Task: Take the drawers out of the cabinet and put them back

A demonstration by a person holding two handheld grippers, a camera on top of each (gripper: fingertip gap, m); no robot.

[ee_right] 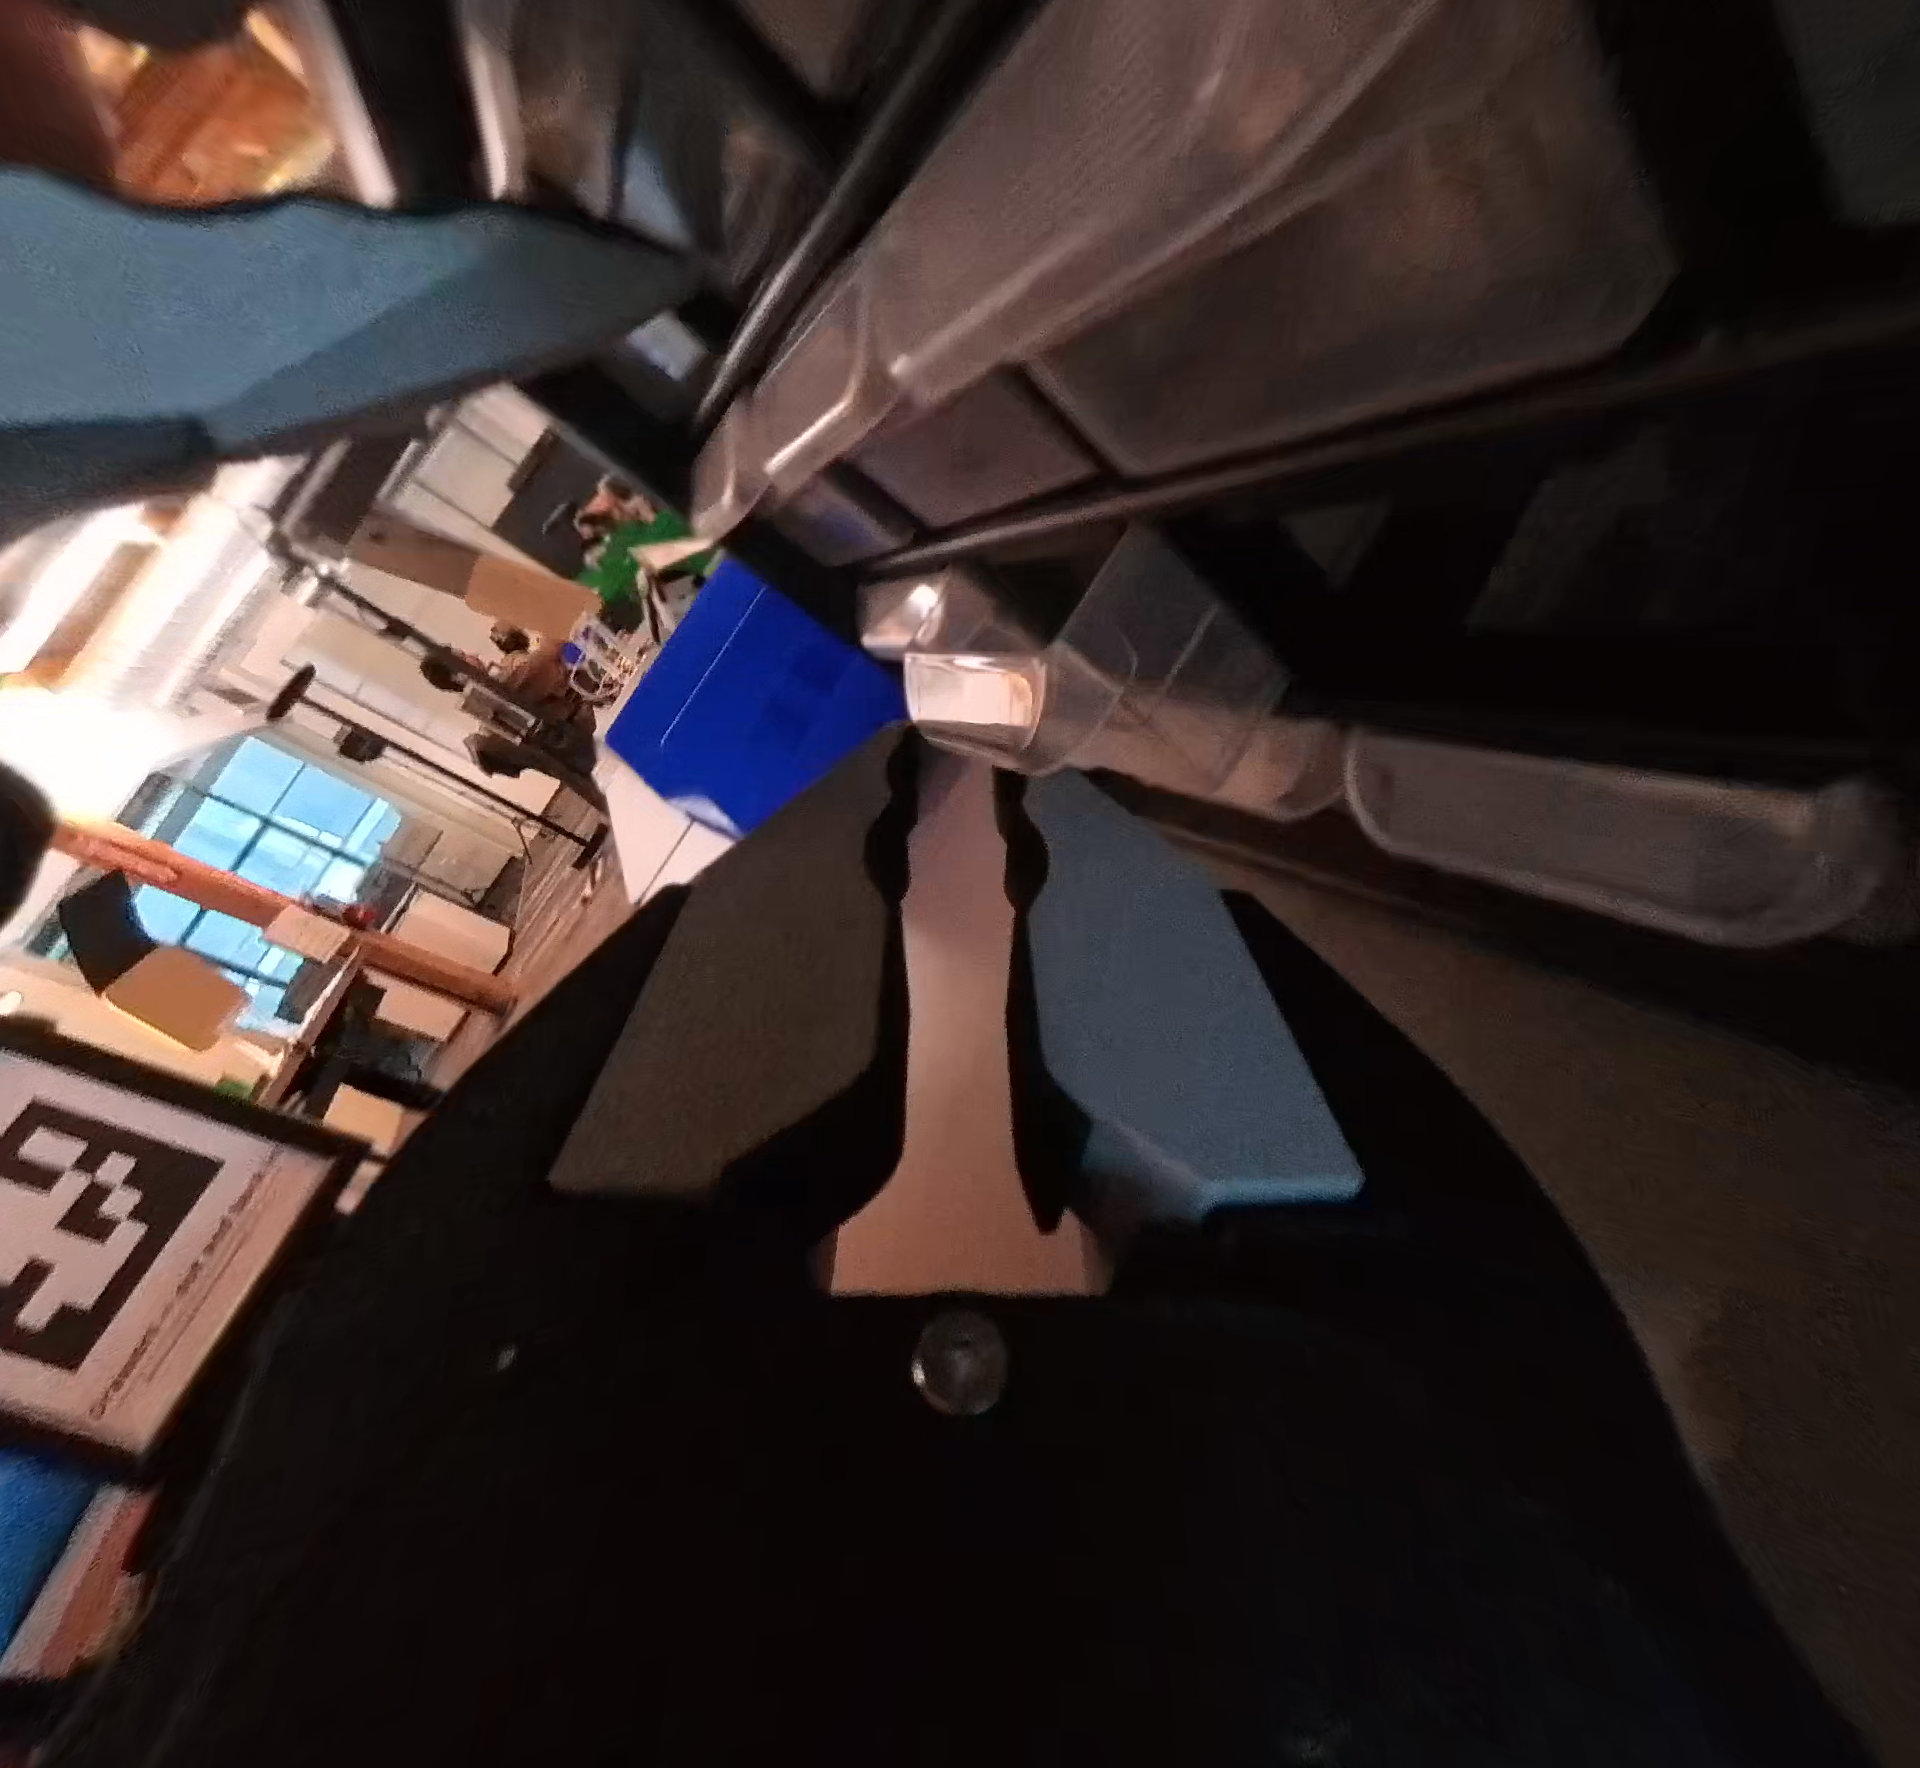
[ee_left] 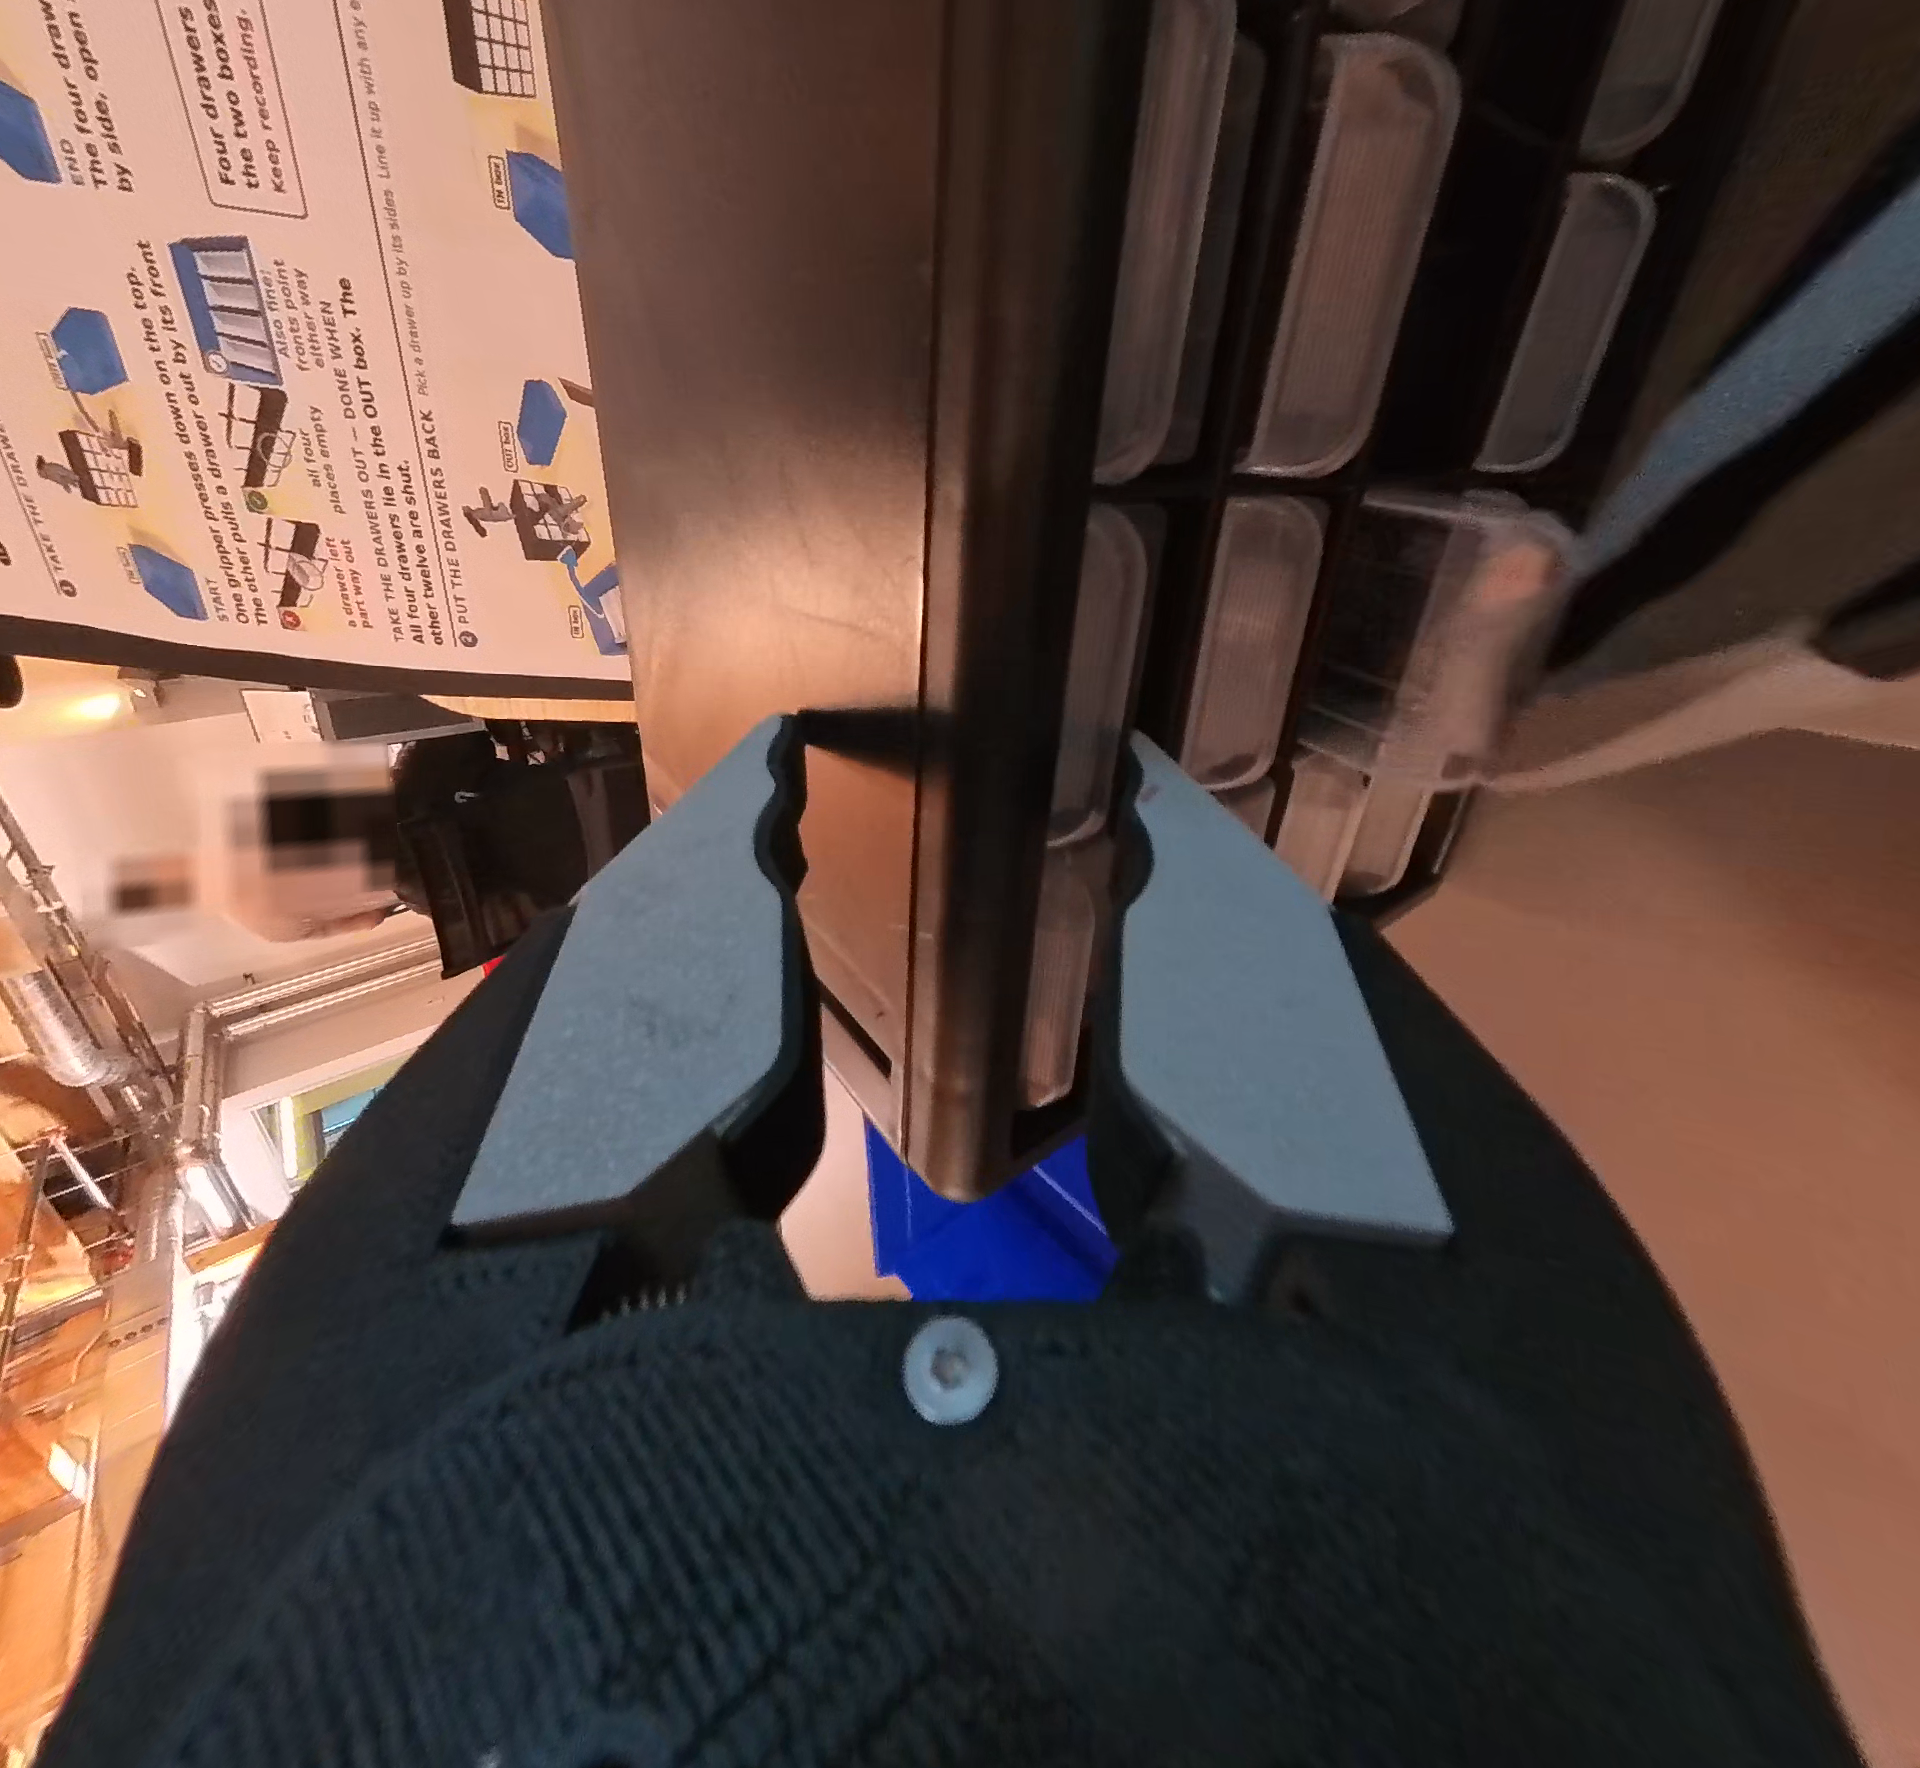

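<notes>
The black cabinet (ee_left: 779,264) holds rows of clear drawers (ee_left: 1351,243). My left gripper (ee_left: 961,762) is open, its jaws standing on either side of the cabinet's top front edge. One clear drawer (ee_left: 1444,596) sticks partly out of its slot. My right gripper (ee_left: 1745,409) is at its front. In the right wrist view my right gripper (ee_right: 954,762) is nearly closed, its tips on the handle lip of that clear drawer (ee_right: 1143,669). The view is blurred. One grey finger of the left gripper (ee_right: 312,316) shows at upper left.
A blue box (ee_right: 748,710) stands beyond the cabinet and also shows in the left wrist view (ee_left: 987,1240). A printed instruction sheet (ee_left: 260,264) lies behind the cabinet. The tan table (ee_left: 1662,991) runs in front. A black-and-white marker tag (ee_right: 94,1230) is at lower left.
</notes>
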